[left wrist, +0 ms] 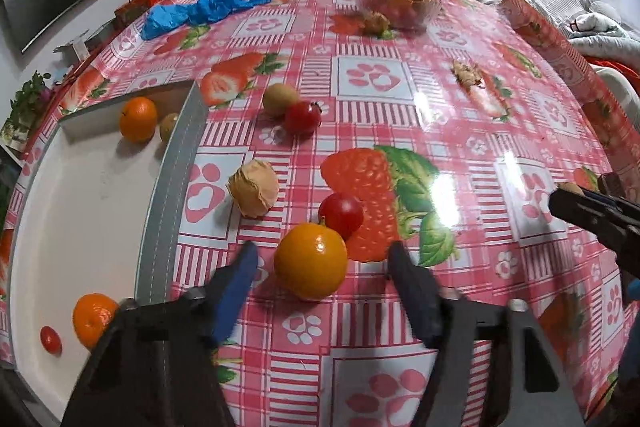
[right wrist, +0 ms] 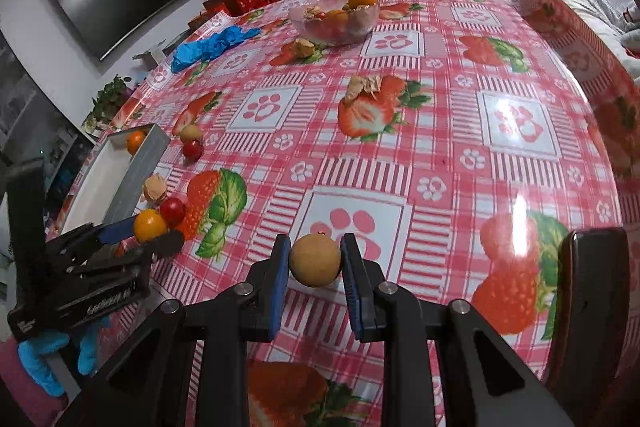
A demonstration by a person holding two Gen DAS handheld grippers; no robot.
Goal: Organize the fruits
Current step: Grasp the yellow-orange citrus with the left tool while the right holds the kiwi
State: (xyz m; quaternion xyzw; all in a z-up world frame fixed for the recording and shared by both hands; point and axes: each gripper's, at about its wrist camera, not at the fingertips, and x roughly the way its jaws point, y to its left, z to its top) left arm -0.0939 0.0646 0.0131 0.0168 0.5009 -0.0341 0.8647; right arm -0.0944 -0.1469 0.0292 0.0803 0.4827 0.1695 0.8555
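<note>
To our left gripper's (left wrist: 320, 263) left lies the white shallow cardboard tray (left wrist: 80, 207). Its jaws straddle the round yellow-orange tomato (left wrist: 311, 261), seemingly untouched; we centre before squeezing. Our right gripper (right wrist: 315, 263) clamps a tan round fruit (right wrist: 315, 260).

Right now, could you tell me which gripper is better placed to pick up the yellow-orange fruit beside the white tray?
Left. The left gripper already straddles the yellow-orange fruit, pads not yet touching, next to the white tray. The right gripper is shut on a tan round fruit, farther away.
</note>
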